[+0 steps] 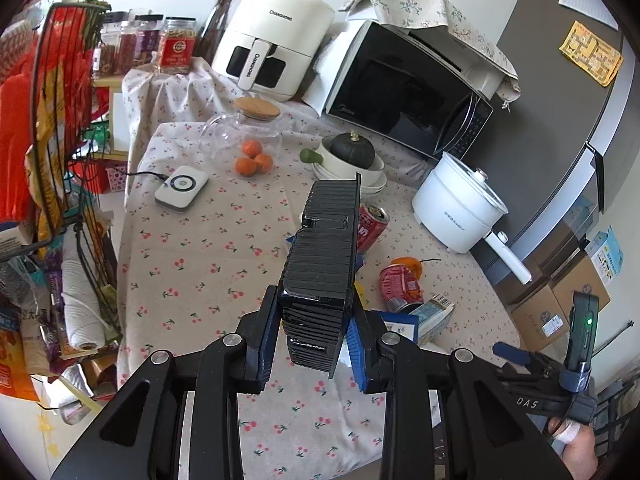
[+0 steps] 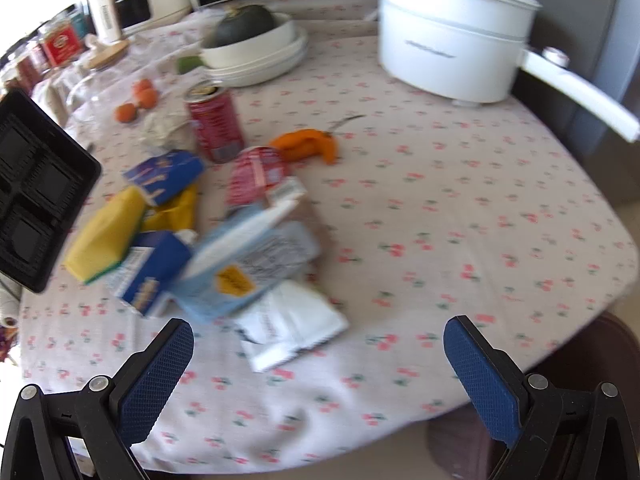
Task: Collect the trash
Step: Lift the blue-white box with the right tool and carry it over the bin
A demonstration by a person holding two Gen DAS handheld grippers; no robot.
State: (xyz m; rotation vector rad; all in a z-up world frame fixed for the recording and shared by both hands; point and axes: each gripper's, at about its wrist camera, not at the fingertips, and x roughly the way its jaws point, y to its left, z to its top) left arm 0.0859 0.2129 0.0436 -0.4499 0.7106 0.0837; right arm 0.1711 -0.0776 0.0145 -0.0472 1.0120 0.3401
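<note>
Left hand-held gripper (image 1: 314, 344) pinching black tray (image 1: 324, 264) upright above table; right hand-held gripper (image 2: 318, 364) spread wide.

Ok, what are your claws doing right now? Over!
Left gripper shut on black tray. Right gripper open, empty, above white wrapper. Nothing blocking it.

Glossy black ribbed plastic tray (image 1: 320, 264); matt cherry-print cloth over the bench (image 2: 440, 208); shiny red metal can (image 2: 215, 122); smooth white cooker (image 2: 452, 36); glass jar (image 1: 244, 136) with wooden lid (image 1: 257, 109).
</note>
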